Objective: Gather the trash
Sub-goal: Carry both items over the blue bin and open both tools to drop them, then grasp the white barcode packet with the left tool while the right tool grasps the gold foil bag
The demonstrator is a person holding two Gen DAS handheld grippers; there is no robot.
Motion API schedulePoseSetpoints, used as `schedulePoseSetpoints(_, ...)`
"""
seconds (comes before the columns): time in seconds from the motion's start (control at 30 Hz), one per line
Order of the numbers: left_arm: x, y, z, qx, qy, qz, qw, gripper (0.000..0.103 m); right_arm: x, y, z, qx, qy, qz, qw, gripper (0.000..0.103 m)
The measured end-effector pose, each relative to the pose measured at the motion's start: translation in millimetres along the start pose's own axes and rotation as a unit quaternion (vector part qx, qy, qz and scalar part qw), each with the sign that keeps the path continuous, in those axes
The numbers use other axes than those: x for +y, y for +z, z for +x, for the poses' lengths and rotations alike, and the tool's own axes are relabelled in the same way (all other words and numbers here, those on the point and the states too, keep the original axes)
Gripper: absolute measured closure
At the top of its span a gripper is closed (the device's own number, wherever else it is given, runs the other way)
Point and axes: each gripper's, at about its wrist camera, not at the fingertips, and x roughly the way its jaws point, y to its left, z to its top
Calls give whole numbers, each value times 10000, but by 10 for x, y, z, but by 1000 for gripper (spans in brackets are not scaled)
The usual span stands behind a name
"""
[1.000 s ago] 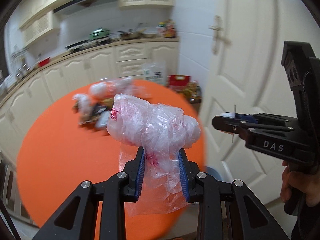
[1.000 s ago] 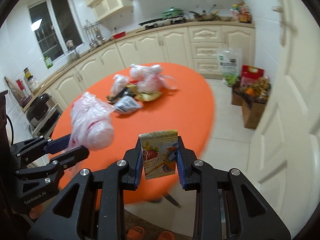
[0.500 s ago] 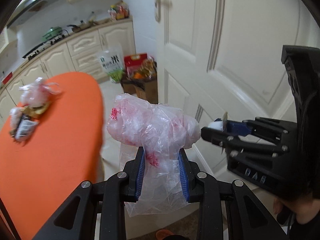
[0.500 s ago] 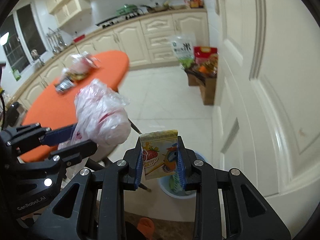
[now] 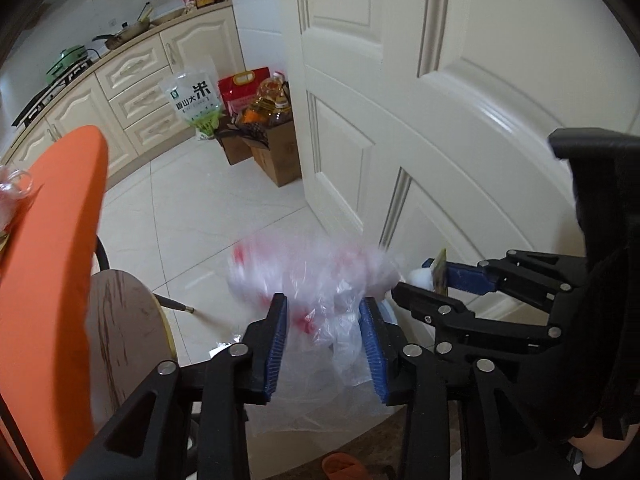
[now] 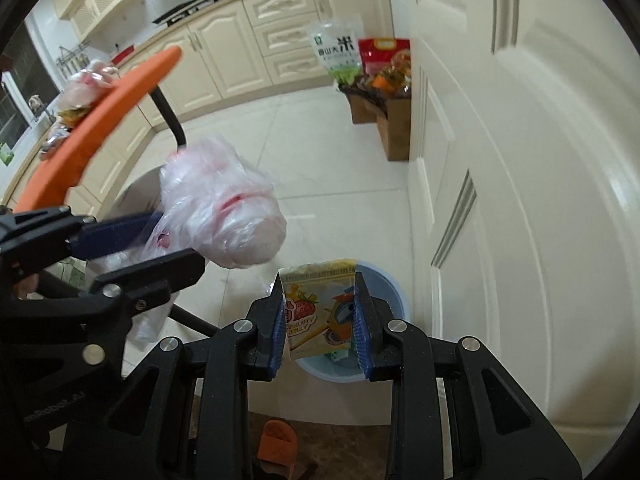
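My left gripper (image 5: 323,307) is shut on a crumpled clear plastic bag with red print (image 5: 316,276). The bag also shows in the right wrist view (image 6: 224,216), left of and above the snack packet. My right gripper (image 6: 320,300) is shut on a yellow fruit-jelly snack packet (image 6: 318,312) and holds it above a light blue trash bin (image 6: 390,300) on the floor by the door. The right gripper (image 5: 436,284) also shows at the right of the left wrist view, close beside the bag. More bagged trash (image 6: 86,82) lies on the orange table (image 6: 100,132).
A white panelled door (image 6: 520,160) stands at the right. Cardboard boxes with groceries (image 5: 272,136) and a rice bag (image 5: 194,104) sit by the cabinets (image 6: 248,52). A wooden stool (image 5: 120,332) stands beside the table. An orange slipper (image 6: 276,442) lies on the floor below.
Both grippers have swung from the orange table toward the door and tilted down. The blue bin has come under the right gripper. Both still hold their trash.
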Motion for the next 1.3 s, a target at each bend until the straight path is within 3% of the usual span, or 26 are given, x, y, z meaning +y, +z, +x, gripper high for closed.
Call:
schedulePoseSetpoints(0.17, 26, 94, 199, 46, 185, -6, 9998, 56, -65, -12, 191, 118, 8, 77, 9999, 76)
schedulePoseSetpoints(0.5, 1, -37, -69, -268, 499, -107, 9983, 53, -48, 60, 280, -25, -10, 140, 9999, 74)
schedulePoseSetpoints(0.53, -6, -43, -117, -319, 519, -112, 9981, 52, -31, 75, 260, -56, -53, 154, 9999, 72)
schedulePoseSetpoints(0.6, -27, -69, -224, -411, 518, -125, 9977, 50, -18, 87, 215, -96, -78, 193, 9997, 56)
schedulePoseSetpoints(0.63, -39, -83, -294, -461, 541, -135, 9974, 49, 14, 97, 143, -158, -86, 203, 9996, 49)
schedulePoseSetpoints(0.87, -7, -342, -804, -772, 603, -278, 9948, 48, 241, 157, -258, -404, -91, 61, 9991, 49)
schedulePoseSetpoints(1.0, 126, -571, -1191, -1020, 669, -441, 9916, 41, 453, 191, -560, -632, -39, -65, 9980, 45)
schedulePoseSetpoints(1.13, 313, -825, -1564, -1220, 682, -603, 9883, 39, 849, 283, -882, -890, 132, -306, 9955, 45)
schedulePoseSetpoints(1.3, 739, -1254, -2140, -1604, 1021, -896, 9777, 25, 1375, 420, -1130, -1137, 398, -599, 9909, 40)
